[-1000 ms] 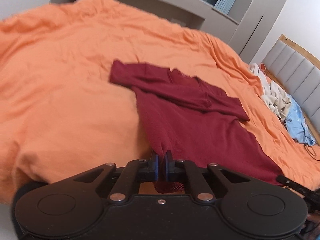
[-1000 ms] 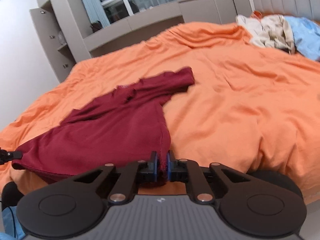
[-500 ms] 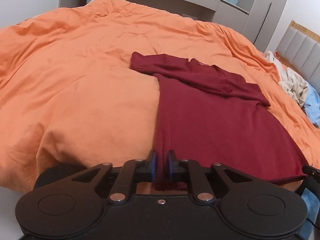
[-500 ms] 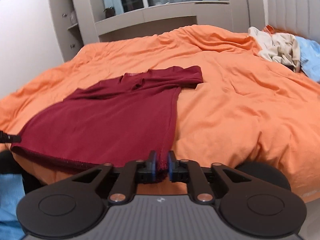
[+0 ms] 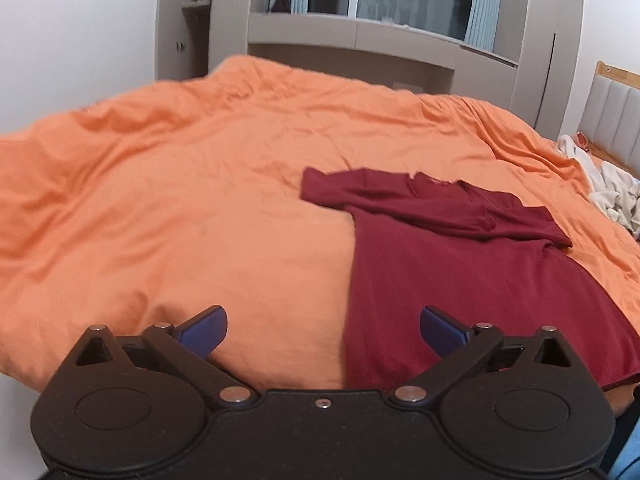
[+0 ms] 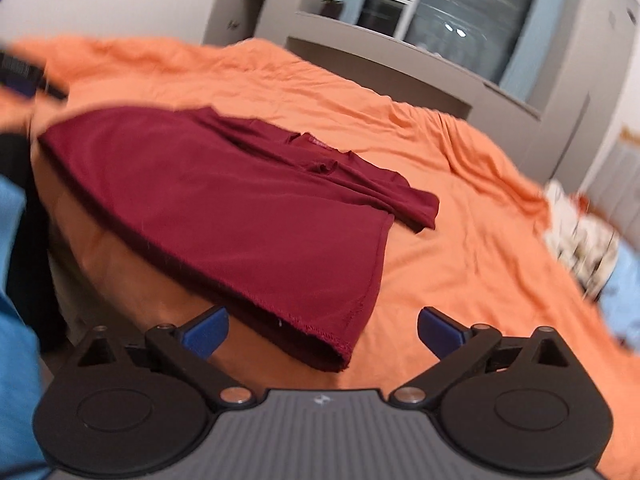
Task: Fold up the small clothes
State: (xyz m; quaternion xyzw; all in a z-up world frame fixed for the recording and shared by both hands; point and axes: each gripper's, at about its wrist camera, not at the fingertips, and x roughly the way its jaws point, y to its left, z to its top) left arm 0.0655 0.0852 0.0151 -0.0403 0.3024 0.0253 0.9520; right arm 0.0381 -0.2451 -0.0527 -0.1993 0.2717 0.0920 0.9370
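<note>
We have the dark red T-shirt point(image 5: 460, 264) lying spread on the orange duvet point(image 5: 180, 200), its hem at the near edge of the bed toward six o'clock and its collar away toward twelve. The left gripper point(image 5: 323, 330) has its jaws opening wide, with the shirt's left hem corner lying loose between them and no pad pressing on it; the right gripper point(image 6: 323, 330) is likewise opening, the right hem corner draped slack over the bed edge between its blue fingers point(image 6: 206, 330). We judge that the laying-out is nearly done and the folding proper has not begun: the body looks flat, but both sleeves appear doubled across the chest and creased near the collar, so they want straightening or tucking before the sides and hem are brought over. A heap of pale and light blue clothes point(image 5: 608, 192) sits at about two o'clock near the padded headboard point(image 5: 616, 116), well apart from the shirt, probably waiting for its turn. Nothing lies on or beside the shirt to hinder us; the soft, rumpled duvet may make crisp creases harder.
</note>
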